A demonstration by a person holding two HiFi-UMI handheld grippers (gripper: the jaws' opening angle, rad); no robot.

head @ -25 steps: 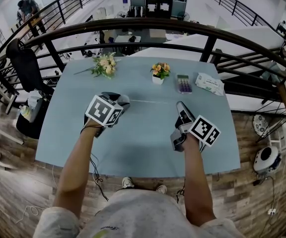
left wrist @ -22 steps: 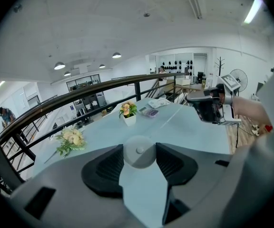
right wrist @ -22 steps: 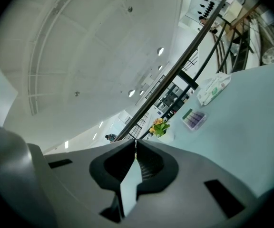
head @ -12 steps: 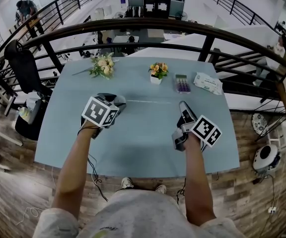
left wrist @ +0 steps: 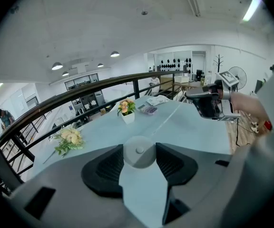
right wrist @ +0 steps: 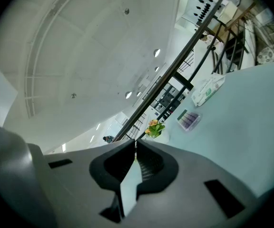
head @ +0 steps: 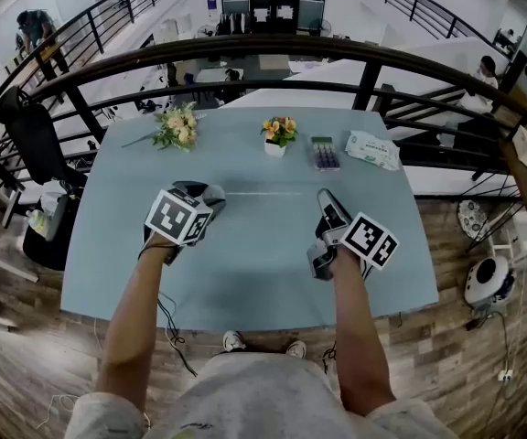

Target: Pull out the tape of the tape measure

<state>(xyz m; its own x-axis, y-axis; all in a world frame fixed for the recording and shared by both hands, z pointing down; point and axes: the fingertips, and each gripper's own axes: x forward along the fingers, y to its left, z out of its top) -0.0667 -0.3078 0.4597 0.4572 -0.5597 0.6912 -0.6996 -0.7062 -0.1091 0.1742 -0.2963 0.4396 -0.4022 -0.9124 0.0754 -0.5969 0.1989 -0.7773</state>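
1. The tape measure (left wrist: 139,152) is a round, smooth, pale case with a small button in its middle. It sits between the ribbed black pads of the left gripper (head: 210,196), which grasps it from both sides, low over the table (head: 245,273).
2. From the case the tape (head: 263,193) comes out as a thin, pale, straight strip. It runs just above the table toward the right gripper (head: 324,199).
3. The right gripper's jaws are clenched almost fully. Only a thin pale sliver shows between their pads, and I judge it to be the tip of the tape.
4. The long axis of the tape goes across the table from left to right, from one gripper to the other. The case is at its left end and the free end is at the right hand.
5. The two grippers are apart but not far, so I judge that only a part of the tape is out. To draw out more, the right hand should move away to the right along this same line, while the left keeps the case in place.
6. The table top is flat, matte and blue-grey.
7. Behind the tape, well apart from it, stand a small white flower pot (head: 277,137), a loose bouquet (head: 177,126), a flat box with purple keys (head: 323,154) and a soft wipes pack (head: 371,149).
8. A dark, round railing (head: 245,48) curves behind the far edge of the table.
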